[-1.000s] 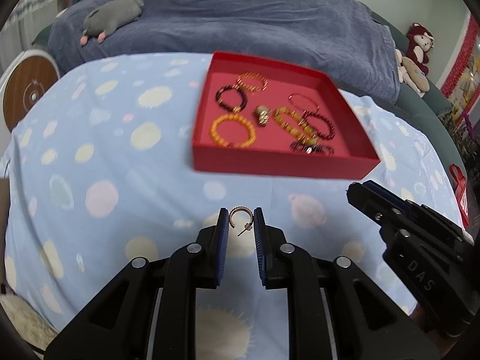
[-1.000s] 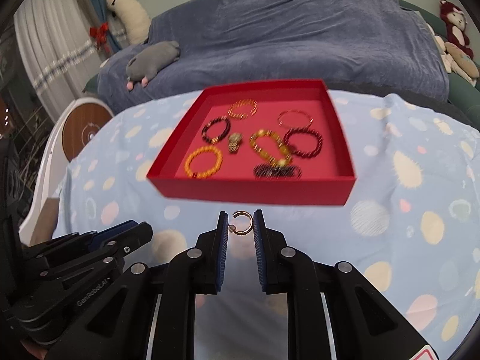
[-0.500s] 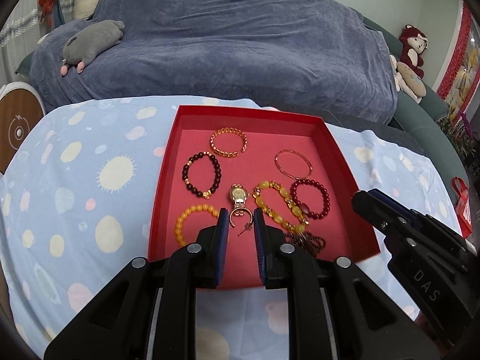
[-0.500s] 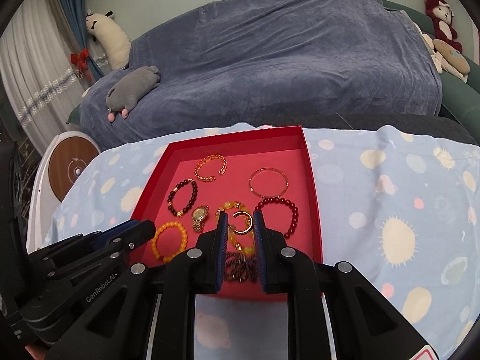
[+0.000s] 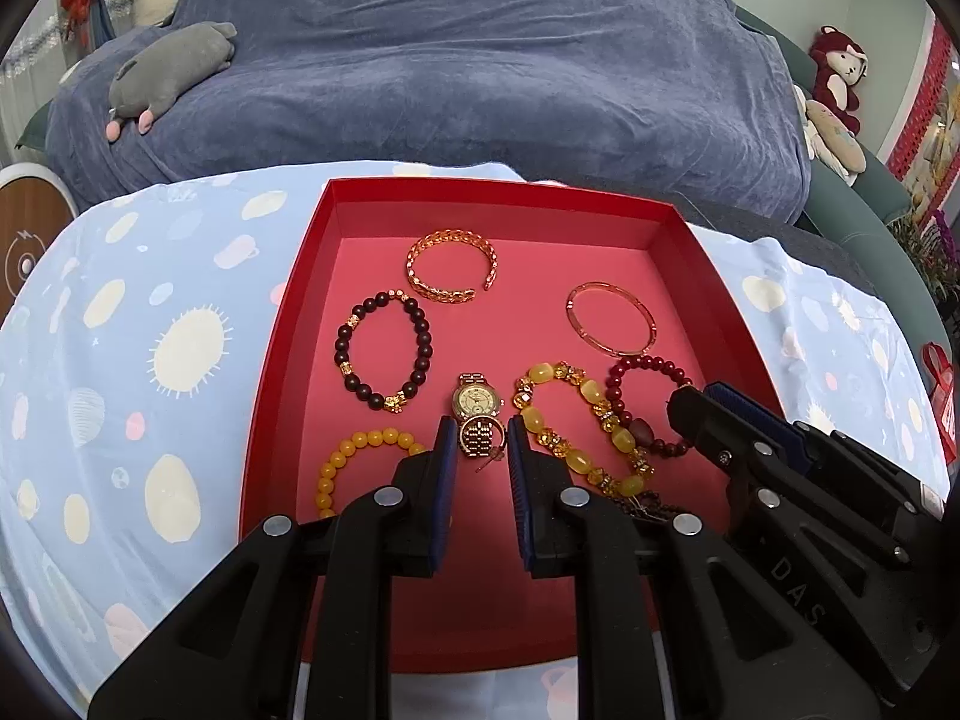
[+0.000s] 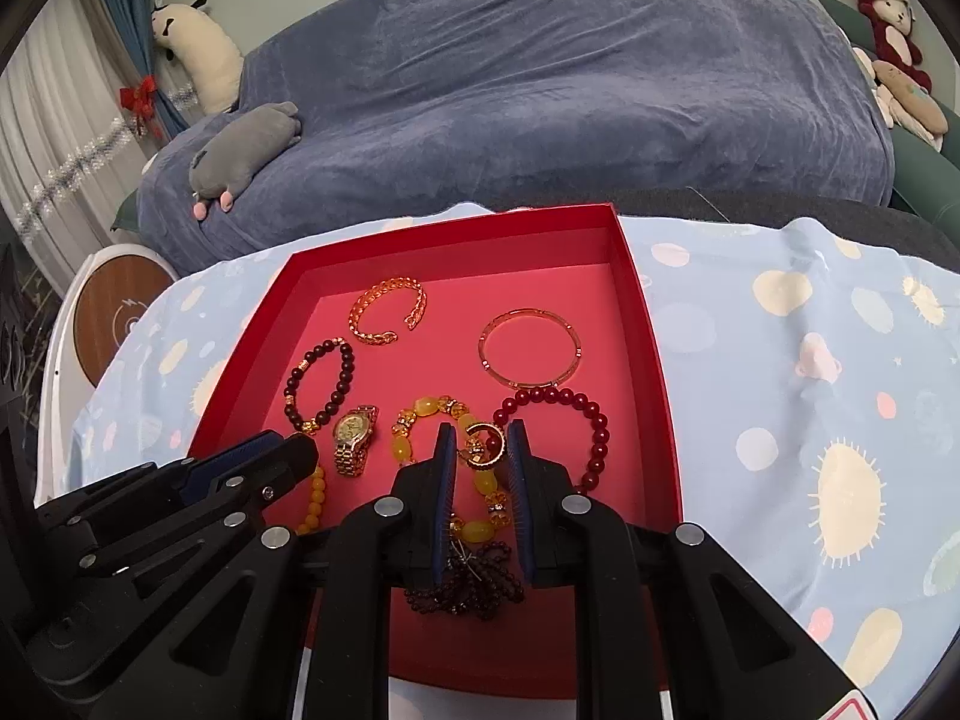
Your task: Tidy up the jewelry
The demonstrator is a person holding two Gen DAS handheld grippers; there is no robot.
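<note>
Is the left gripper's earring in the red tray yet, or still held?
Still held: the left gripper pinches the hoop earring between its fingers, above the red tray, over the watch.

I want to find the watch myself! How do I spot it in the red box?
Look inside the red box on the spotty blue cloth. Near its middle, between the dark brown bead bracelet and the chunky yellow one, lies the watch. It alone has a round pale face and a gold metal strap.

"DAS" is stamped in raised letters on the black body of the right tongs [image 5: 708, 414]; nothing else reads clearly.
</note>
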